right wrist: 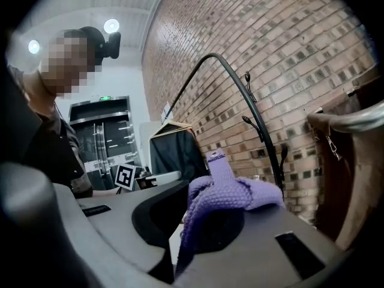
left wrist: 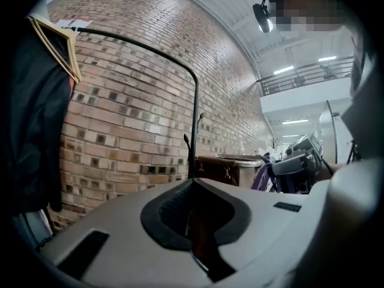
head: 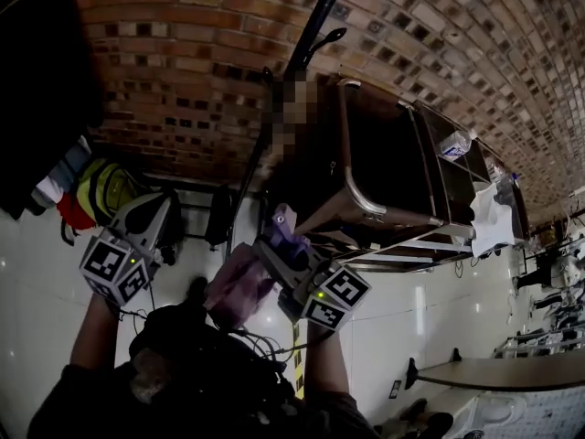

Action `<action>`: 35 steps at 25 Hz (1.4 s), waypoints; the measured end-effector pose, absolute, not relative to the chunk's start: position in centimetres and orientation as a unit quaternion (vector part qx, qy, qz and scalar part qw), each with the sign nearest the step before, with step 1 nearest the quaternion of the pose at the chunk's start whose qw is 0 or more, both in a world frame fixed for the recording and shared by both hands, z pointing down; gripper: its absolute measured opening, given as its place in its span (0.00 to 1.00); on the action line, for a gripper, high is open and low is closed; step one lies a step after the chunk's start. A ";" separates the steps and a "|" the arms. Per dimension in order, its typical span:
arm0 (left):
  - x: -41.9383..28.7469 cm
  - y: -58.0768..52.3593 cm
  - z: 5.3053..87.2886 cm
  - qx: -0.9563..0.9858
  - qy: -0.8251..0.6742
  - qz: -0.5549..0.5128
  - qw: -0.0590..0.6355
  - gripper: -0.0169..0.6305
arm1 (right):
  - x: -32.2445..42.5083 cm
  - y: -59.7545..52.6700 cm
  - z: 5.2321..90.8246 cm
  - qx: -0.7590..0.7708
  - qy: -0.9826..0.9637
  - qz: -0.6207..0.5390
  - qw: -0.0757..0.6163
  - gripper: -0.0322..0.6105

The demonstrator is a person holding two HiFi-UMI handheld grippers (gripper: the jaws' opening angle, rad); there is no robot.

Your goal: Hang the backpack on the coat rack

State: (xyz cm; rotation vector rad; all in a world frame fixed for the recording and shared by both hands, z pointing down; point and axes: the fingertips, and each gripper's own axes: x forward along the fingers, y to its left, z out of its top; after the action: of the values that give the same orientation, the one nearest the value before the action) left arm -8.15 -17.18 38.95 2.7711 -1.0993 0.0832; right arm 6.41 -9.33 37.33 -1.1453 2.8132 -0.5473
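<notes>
The right gripper (right wrist: 207, 221) has its jaws clamped on the purple knitted loop (right wrist: 231, 188) of the backpack (head: 236, 289), which sits at 7 o'clock from the jaws in the head view. The left gripper (left wrist: 193, 221), jaws together on nothing I can make out, waits at 9 o'clock. The coat rack (head: 315, 26) slants up at 12 o'clock, its nearest hook (right wrist: 246, 120) nearer the right gripper; the brown cabinet (head: 384, 154) crowding its 3 o'clock side could snag the bag.
</notes>
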 end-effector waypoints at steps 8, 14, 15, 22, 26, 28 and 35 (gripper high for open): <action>-5.6 -27.6 40.1 0.933 -0.346 0.039 0.094 0.09 | 9.7 -19.8 38.7 -0.408 0.892 -0.191 0.033 0.08; -4.8 -32.6 40.8 0.935 -0.337 0.039 0.104 0.09 | 11.0 -26.9 37.7 -0.422 0.891 -0.169 0.015 0.08; -4.8 -33.3 40.9 0.935 -0.337 0.038 0.104 0.09 | 11.1 -27.9 37.6 -0.422 0.891 -0.166 0.010 0.08; -5.1 -36.5 40.9 0.927 -0.356 0.036 0.115 0.09 | 13.2 -31.8 36.7 -0.431 0.884 -0.178 -0.001 0.08; -4.7 -37.8 40.9 0.920 -0.371 0.035 0.122 0.09 | 14.9 -32.5 36.7 -0.437 0.880 -0.186 -0.004 0.08; -4.2 -38.0 41.1 0.918 -0.375 0.035 0.125 0.09 | 15.8 -33.4 37.1 -0.439 0.877 -0.194 -0.005 0.08; -2.6 -38.7 41.6 0.914 -0.381 0.054 0.130 0.09 | 16.3 -37.6 37.9 -0.431 0.881 -0.197 -0.023 0.08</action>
State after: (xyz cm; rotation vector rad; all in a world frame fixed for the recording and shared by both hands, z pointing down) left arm -2.62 -38.75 41.64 2.6546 -1.1064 0.1563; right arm 16.27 -37.57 37.86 -1.3732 2.8084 -0.6273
